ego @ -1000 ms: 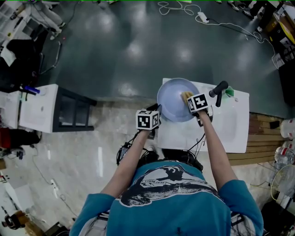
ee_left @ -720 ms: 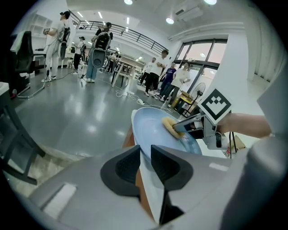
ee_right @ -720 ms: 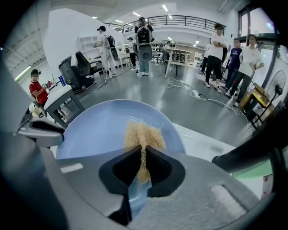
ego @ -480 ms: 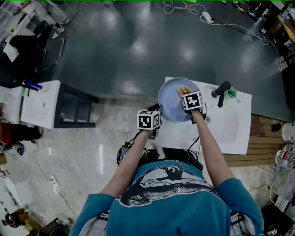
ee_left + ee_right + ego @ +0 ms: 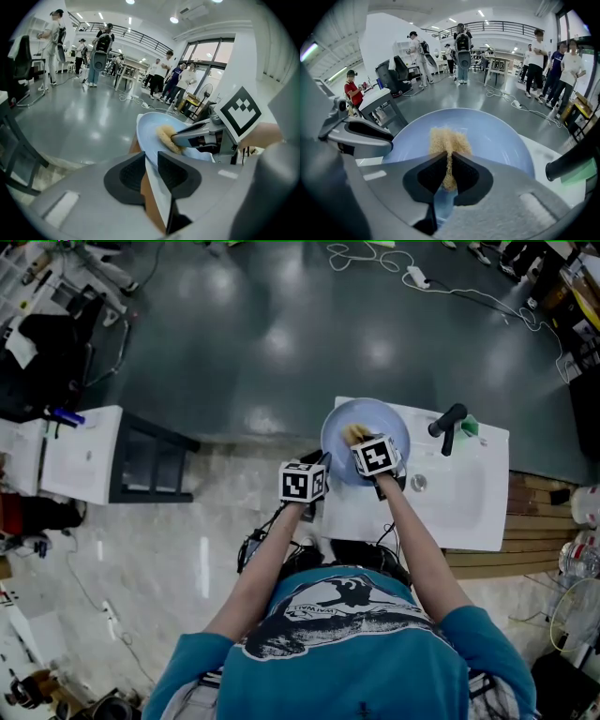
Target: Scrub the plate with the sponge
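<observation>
A big hall with a shiny dark grey floor [image 5: 281, 343] is seen, and people are standing far off by desks and tall windows. A white sink [image 5: 469, 498] with a black tap [image 5: 447, 427] is set at the edge of that floor. A small green thing [image 5: 468, 428] is seen just beside the tap. The light blue plate [image 5: 386, 423] is held up over the far left corner of the sink. It is held at a tilt, with its hollow face turned toward the right gripper. The left gripper [image 5: 151, 169] is closed tight on the near rim of the plate, with one dark pad on each side of the rim. The right gripper [image 5: 449, 174] is closed tight on a tan sponge [image 5: 449, 138]. The sponge is squeezed thin between the pads and is spread out wide past them. It is pressed against the inside face of the plate, near the middle, so it lies between the right gripper's tips and the plate. The two grippers are close together, and the sponge is a little way up the plate from the left gripper's hold. Black and white square patterns are shown on the cube [image 5: 302, 484] of each gripper. A picture is printed on the person's teal shirt [image 5: 347, 652], and any words there are too small to be read.
</observation>
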The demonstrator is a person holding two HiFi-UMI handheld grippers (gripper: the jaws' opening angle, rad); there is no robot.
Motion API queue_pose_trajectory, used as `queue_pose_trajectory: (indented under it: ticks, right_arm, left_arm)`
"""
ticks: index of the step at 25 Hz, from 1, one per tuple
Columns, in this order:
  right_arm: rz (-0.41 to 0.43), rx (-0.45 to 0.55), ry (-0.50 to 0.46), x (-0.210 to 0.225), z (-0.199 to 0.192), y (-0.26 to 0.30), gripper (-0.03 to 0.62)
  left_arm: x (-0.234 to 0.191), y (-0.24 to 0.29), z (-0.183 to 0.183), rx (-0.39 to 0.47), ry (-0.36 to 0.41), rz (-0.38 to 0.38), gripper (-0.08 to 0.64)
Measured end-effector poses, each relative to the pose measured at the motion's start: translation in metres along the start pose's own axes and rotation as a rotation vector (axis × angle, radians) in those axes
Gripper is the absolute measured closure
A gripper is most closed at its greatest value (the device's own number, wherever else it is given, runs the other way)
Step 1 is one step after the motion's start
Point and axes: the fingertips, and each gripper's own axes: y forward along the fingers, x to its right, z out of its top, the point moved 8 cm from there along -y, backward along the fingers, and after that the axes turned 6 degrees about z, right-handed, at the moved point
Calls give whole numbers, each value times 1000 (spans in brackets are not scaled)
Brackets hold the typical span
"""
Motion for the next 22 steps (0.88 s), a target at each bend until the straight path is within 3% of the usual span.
queue_pose_trajectory:
  ticks: [7,22]
  right_arm:
    - [82,127,147,1,-2,-20,563]
    - [216,452,232,-85,-16,-132,563]
  left_arm:
    - [-1,-15,11,53,51,-17,474]
    - [-3,-114,9,196,158,-190,480]
